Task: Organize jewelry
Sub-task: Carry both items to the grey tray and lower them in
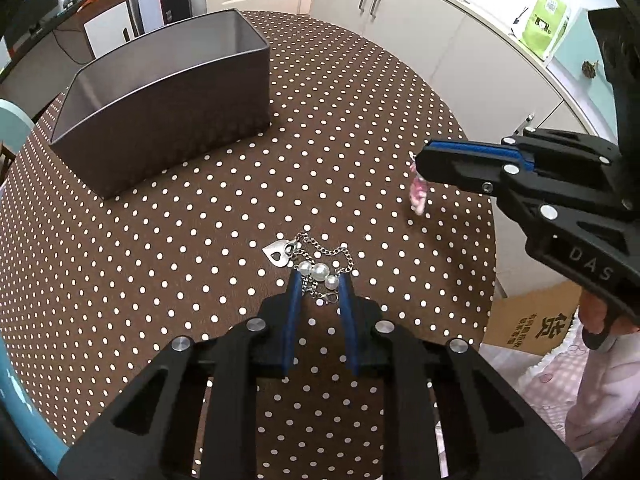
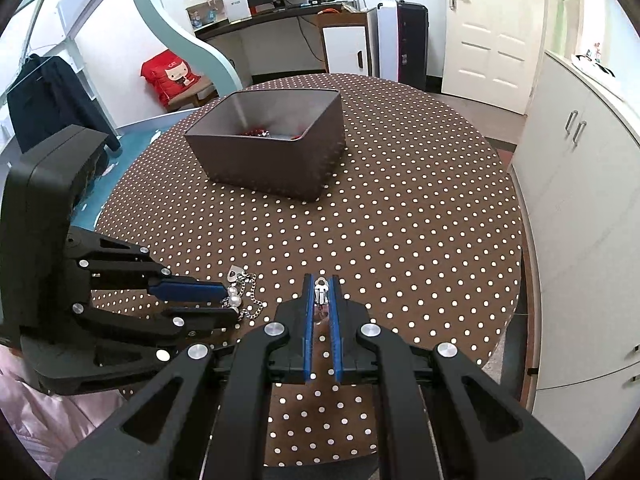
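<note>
Now the right gripper [image 2: 320,286] pinches a pink pendant [image 1: 418,194]; the left gripper [image 1: 320,280], jaws spread, straddles the pearl chain bracelet [image 1: 320,270], lower centre. Next: clamp, carry both to the brown box [image 2: 272,152].

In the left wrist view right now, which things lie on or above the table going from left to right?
Brown box → silver heart pendant → pearl beads on the chain, between the left tool's fingers → pink earring hanging from the right tool.

Shiny metal chain [image 1: 320,258], glossy pearls [image 1: 319,271]
</note>
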### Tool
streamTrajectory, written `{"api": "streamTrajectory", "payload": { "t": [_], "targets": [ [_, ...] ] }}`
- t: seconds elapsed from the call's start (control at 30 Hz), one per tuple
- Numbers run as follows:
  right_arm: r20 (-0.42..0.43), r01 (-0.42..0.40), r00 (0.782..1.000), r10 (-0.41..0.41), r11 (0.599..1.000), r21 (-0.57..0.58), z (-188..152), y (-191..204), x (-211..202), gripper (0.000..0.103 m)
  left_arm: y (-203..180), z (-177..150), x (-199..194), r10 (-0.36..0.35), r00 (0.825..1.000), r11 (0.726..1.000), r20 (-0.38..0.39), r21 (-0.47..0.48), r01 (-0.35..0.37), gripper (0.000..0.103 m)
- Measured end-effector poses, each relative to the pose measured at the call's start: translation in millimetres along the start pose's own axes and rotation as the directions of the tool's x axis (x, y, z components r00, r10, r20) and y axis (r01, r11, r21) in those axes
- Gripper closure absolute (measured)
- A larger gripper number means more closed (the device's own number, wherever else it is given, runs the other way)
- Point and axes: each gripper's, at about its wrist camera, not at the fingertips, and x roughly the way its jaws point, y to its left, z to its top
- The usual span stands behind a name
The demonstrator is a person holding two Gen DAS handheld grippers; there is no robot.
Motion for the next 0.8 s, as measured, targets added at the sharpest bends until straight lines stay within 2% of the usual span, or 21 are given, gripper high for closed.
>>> {"api": "streamTrajectory", "payload": {
  "t": [0.07, 0.43, 0.6, 0.63, 0.67, 0.8],
  "targets": [
    [0.004, 0.003, 1.0, -0.003, 1.0, -0.001, 3, 0, -2, 0.097, 22, -20, -17, -0.003, 1.0, 1.0, 0.014, -0.004, 0.003, 0.084],
    [0.065, -0.01, 0.998, 0.014, 0.998, -0.06, 41, 18, -9, 0.097, 52, -11, -67, 0.039, 0.989, 0.999, 0.143, -0.037, -0.034, 0.084],
    [0.133, -0.02, 0.991, 0.034, 0.995, -0.102, 76, 28, -17, 0.097, 71, 12, -100, 0.092, 0.969, 0.995, 0.228, -0.053, -0.082, 0.084],
    [0.147, -0.023, 0.988, 0.04, 0.993, -0.113, 86, 31, -18, 0.097, 75, 19, -107, 0.105, 0.964, 0.994, 0.246, -0.06, -0.093, 0.1],
    [0.156, -0.024, 0.987, 0.043, 0.993, -0.12, 92, 32, -18, 0.097, 78, 24, -112, 0.112, 0.96, 0.993, 0.255, -0.067, -0.098, 0.103],
    [0.195, -0.033, 0.979, 0.063, 0.988, -0.151, 121, 39, -20, 0.097, 92, 48, -145, 0.133, 0.933, 0.99, 0.334, -0.08, -0.112, 0.103]
  ]
}}
